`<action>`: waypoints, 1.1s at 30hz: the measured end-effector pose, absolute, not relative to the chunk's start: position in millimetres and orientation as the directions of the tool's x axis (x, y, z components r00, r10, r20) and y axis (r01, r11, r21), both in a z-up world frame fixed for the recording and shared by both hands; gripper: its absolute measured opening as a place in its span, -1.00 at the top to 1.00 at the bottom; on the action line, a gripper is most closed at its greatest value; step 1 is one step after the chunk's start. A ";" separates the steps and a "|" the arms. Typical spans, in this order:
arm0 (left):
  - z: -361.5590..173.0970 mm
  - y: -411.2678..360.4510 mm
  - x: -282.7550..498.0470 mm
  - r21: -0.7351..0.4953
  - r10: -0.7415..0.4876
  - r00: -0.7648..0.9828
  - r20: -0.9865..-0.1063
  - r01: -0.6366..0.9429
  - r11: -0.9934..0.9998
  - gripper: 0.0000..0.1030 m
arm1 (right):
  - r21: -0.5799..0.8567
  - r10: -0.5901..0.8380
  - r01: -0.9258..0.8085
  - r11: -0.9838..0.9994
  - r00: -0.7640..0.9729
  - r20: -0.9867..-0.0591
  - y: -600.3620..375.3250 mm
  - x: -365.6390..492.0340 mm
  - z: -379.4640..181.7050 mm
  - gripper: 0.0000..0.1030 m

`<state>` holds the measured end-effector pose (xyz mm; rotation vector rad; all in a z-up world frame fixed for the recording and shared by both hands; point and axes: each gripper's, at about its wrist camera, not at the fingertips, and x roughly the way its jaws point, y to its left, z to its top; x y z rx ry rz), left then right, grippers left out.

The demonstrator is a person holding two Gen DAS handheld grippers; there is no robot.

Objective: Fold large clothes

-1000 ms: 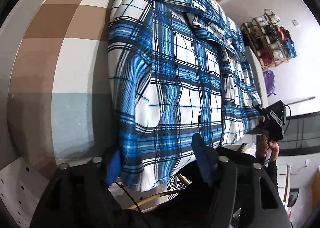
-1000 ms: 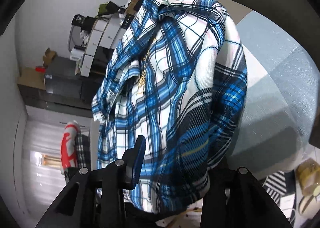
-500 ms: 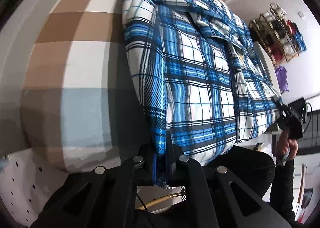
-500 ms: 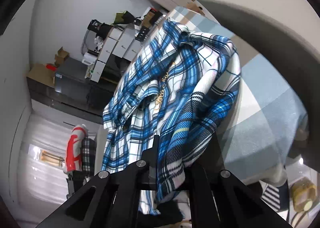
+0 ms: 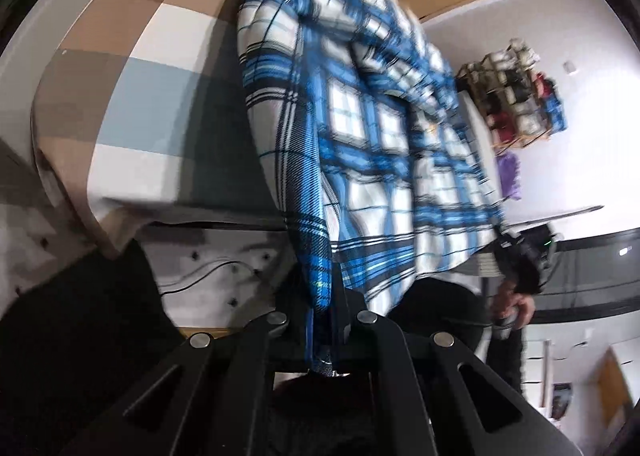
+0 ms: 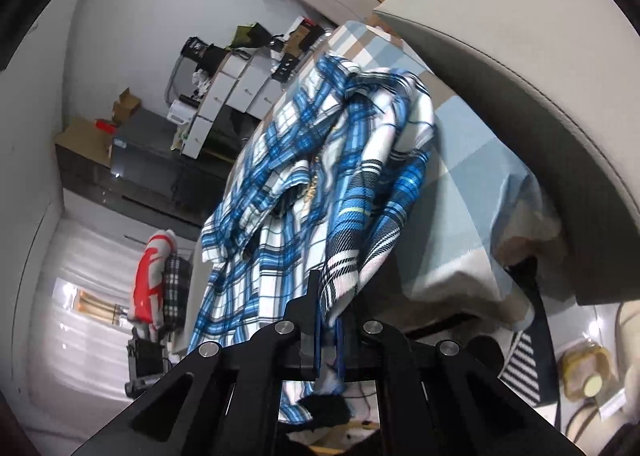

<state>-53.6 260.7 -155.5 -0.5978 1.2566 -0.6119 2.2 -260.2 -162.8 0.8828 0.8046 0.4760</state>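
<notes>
A blue, white and black plaid shirt (image 5: 360, 127) stretches from the checked bed cover up toward both grippers. My left gripper (image 5: 322, 320) is shut on one bottom corner of the shirt, with cloth pinched between its blue pads. In the right wrist view the same plaid shirt (image 6: 332, 183) hangs bunched, and my right gripper (image 6: 328, 332) is shut on its other bottom corner. The right gripper (image 5: 520, 256) also shows at the right of the left wrist view, held in a hand, with the hem taut between the two corners and lifted off the bed's edge.
The bed (image 5: 132, 67) has a brown, white and pale blue checked cover. A shelf of shoes (image 5: 516, 95) stands by the far wall. Stacked boxes and a dark cabinet (image 6: 168, 159) sit along the wall, and a grey headboard (image 6: 520, 35) rises at the right.
Both grippers went from open around the shirt's hem to shut on its corners. Both then pulled back and up, lifting the hem off the bed's edge.
</notes>
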 end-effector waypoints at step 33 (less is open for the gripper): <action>-115.5 295.3 243.5 -0.775 -0.712 0.347 -0.611 -0.444 0.449 0.96 | 0.740 0.657 0.301 0.602 0.339 -0.673 -245.9 390.7 -128.0 0.89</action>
